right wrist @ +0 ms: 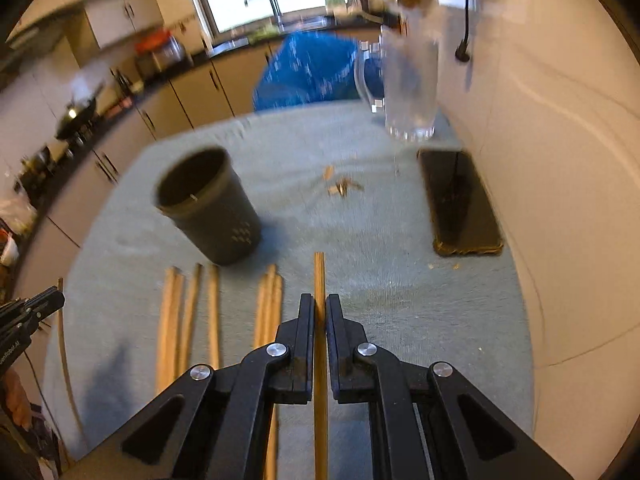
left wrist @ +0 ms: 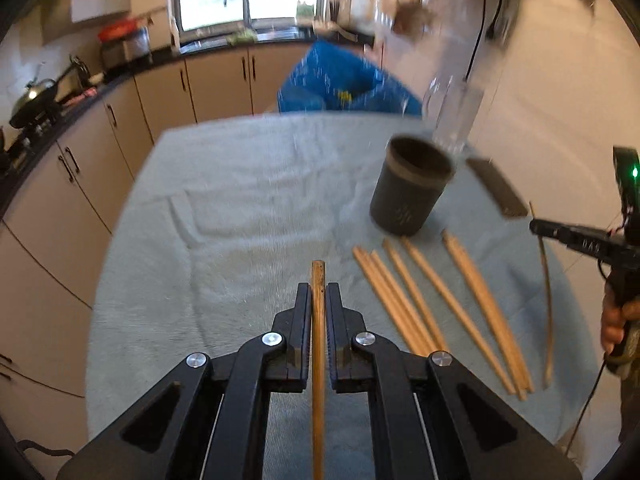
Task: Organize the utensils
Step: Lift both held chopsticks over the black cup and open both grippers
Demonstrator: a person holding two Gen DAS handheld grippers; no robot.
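Nearest, in the left wrist view: left gripper (left wrist: 319, 296) clamped on one chopstick (left wrist: 318, 344), shaft running lengthwise between the jaws, tip poking out ahead, lifted clear of the cloth so it can likely be carried to the cup. Same in the right wrist view: right gripper (right wrist: 319, 308) pinching a second chopstick (right wrist: 319, 280) along the jaw line, tip forward, ready for a tip-first drop.

Just beyond, loose chopsticks (left wrist: 436, 312) lying side by side on the pale towel (left wrist: 224, 184), tips all toward the cup, laid out probably for easy one-by-one picking. One thin darker stick (left wrist: 547, 300) at the towel's right edge, apart from the rest.

Further on, dark cup (left wrist: 408, 188) standing upright just past the tips, mouth open, seemingly the holder. Black phone (right wrist: 460, 204) flat near the wall. Clear glass jug (right wrist: 408, 88) behind, blurred. Kitchen cabinets and window farthest back.
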